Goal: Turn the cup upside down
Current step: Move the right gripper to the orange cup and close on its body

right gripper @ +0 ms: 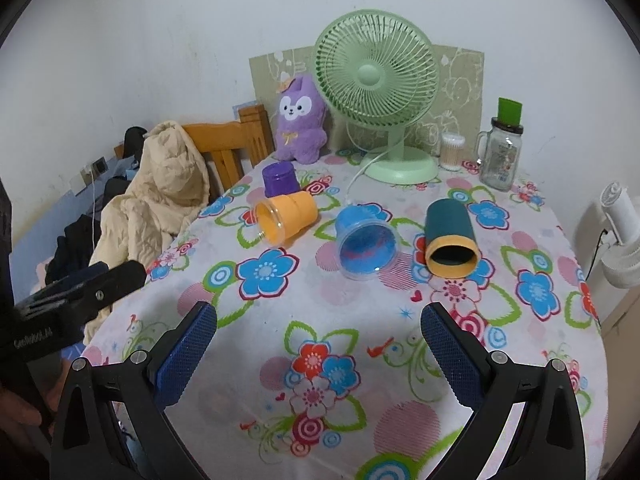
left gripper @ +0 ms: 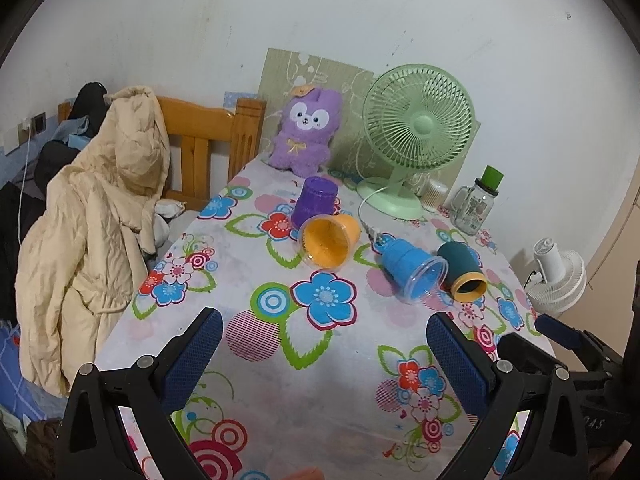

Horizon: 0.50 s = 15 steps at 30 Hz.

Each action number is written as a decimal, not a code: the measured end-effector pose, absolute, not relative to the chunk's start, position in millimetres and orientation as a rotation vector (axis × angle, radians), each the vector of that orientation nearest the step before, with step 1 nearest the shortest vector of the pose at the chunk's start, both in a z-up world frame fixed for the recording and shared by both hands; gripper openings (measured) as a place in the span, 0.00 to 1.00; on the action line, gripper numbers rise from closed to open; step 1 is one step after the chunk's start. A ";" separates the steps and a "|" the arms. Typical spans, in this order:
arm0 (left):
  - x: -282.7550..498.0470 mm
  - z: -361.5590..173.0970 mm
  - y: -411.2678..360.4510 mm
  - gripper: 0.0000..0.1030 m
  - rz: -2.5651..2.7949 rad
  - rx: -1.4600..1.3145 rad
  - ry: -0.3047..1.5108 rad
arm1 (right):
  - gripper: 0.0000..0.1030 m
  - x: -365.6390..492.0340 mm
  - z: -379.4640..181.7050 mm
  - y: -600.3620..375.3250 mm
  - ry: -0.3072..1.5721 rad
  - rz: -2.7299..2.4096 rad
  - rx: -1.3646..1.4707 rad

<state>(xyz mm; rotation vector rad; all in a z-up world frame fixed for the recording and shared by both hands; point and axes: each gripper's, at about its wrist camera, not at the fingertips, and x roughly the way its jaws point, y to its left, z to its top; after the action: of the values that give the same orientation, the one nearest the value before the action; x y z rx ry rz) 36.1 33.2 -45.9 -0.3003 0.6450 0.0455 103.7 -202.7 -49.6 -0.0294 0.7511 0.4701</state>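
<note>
Several cups sit on the floral table. A purple cup (left gripper: 314,200) (right gripper: 281,179) stands upside down at the back. An orange cup (left gripper: 329,244) (right gripper: 286,218), a blue cup (left gripper: 412,270) (right gripper: 366,242) and a dark teal cup with an orange rim (left gripper: 462,272) (right gripper: 450,238) lie on their sides. My left gripper (left gripper: 324,332) is open and empty, well short of the cups. My right gripper (right gripper: 319,326) is open and empty, also short of them.
A green fan (right gripper: 376,92) with a white cable, a purple plush rabbit (right gripper: 300,120), a glass jar with a green lid (right gripper: 502,152) and a cotton-swab tub (right gripper: 452,152) stand at the back. A chair with a beige coat (left gripper: 100,220) is left; a white fan (right gripper: 620,232) is right.
</note>
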 end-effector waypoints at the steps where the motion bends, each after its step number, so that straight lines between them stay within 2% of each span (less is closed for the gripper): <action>1: 39.2 -48.7 34.9 1.00 0.048 -0.299 0.651 | 1.00 108.6 -51.4 -199.4 0.762 0.470 -0.027; 15: 97.8 -68.7 63.6 1.00 0.040 -0.225 0.708 | 1.00 192.6 -54.2 -144.8 0.807 0.458 -0.010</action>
<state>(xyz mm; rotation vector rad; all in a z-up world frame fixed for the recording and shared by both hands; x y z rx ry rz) 97.8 63.6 -68.7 -0.2249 0.7077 0.0399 192.6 -144.8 -54.2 -0.0099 0.8075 0.4581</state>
